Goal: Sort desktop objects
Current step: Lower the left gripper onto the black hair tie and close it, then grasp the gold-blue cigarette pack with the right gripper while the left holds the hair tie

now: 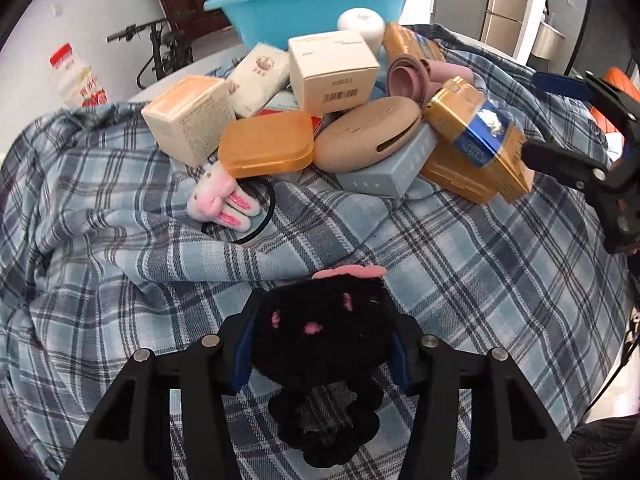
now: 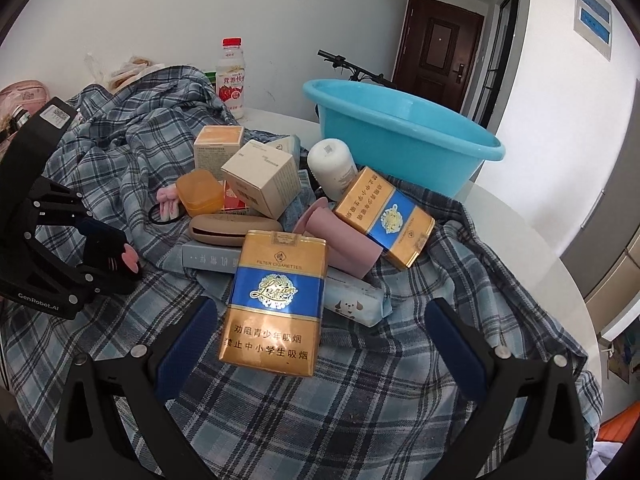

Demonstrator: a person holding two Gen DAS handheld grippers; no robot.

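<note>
Left tongs [image 1: 320, 320]: closed on the black plush scrunchie [image 1: 320, 324], blue pads pressing its fluffy body from both sides; held low over the plaid cloth [image 1: 440, 272], near side of the pile.
Right tongs [image 2: 320, 340]: spread wide, holding nothing; the nearest cigarette pack [image 2: 276, 300] stands between the pads, touching neither as far as I can tell.
Scrunchie, look: black fuzz, small pink stitched marks, pink ears on the top edge; a ruffled loop hangs below the pads.
Scrunchie, handling: judged very light, soft, squashes readily; no risk of breakage. Best held across the dense fluffy head as now; the loose loop may snag on the cloth.
Cigarette pack, look: gold with a blue band and crest, leaning on the grey-blue box [image 2: 208, 260] behind it.
Cigarette pack, handling: judged light, stiff card, glossy film likely slippery; take across the narrow sides, mid-height, gentle squeeze to avoid denting.
Second pack [image 2: 384, 220]: same livery, tilted against the pink cup [image 2: 340, 244], just in front of the blue basin [image 2: 400, 128].
Pile: cream boxes [image 1: 332, 68], orange case [image 1: 266, 144], tan oval case [image 1: 368, 132], white bunny hair tie [image 1: 220, 200], heaped together on the cloth.
Worktop [image 2: 520, 232]: white, round edge showing right of the cloth.
Likely destination: basin at the far side; a guess only.
</note>
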